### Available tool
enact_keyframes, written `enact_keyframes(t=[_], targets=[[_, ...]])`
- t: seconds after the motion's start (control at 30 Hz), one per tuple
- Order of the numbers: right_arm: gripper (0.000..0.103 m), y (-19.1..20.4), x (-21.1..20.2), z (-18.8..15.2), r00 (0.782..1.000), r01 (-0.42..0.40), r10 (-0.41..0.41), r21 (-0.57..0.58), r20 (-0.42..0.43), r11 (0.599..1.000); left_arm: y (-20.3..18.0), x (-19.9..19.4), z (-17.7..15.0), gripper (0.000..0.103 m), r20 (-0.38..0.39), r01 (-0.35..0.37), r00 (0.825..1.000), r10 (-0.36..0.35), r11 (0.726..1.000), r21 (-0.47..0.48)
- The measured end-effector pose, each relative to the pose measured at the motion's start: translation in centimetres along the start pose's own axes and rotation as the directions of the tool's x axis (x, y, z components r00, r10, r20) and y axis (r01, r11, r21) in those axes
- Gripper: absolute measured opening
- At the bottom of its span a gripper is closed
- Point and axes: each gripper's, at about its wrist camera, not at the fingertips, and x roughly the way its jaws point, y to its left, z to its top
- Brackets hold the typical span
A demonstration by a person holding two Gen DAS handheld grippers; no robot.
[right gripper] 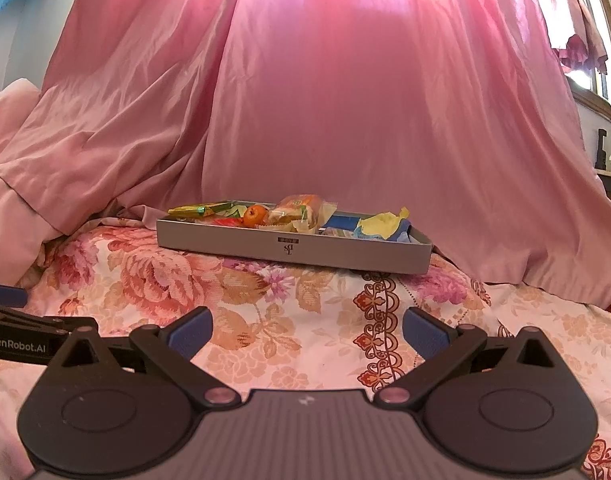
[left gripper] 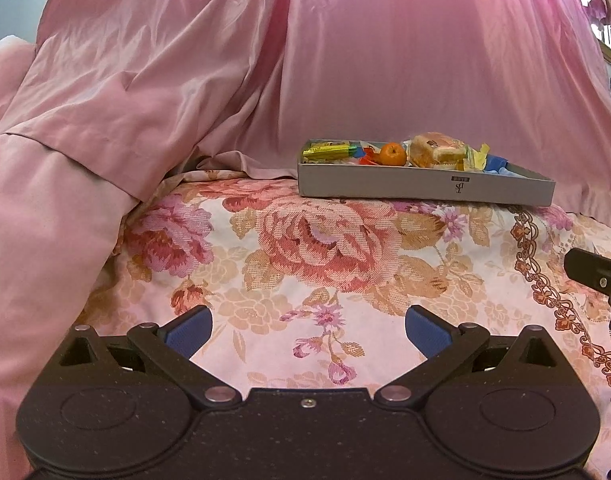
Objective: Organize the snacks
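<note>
Both the left gripper (left gripper: 308,334) and right gripper (right gripper: 307,334) hang empty with fingers spread apart, well short of the grey tray (right gripper: 293,250) at twelve o'clock (snacks and an orange (right gripper: 254,215) already inside), so I judge a reach forward comes next.

Daylight comes through the pink curtain (right gripper: 345,100) from behind, so its upper part glows bright and gives a rosy tint to both views. The bed cover (left gripper: 305,248) is evenly lit, with soft shadows. Fisheye bending is strong at the edges; corners go dark.
</note>
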Motion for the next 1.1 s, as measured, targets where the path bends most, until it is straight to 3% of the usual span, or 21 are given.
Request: enact_keyframes(t=[1.1], targets=[[0.103,0.09,-0.18,0.1,1.0,0.003,-0.003,0.001,-0.001,1.0,0.0,-0.24,-0.31,0.102,-0.01,-0.002,1.0,0.002,1.0,-0.001]])
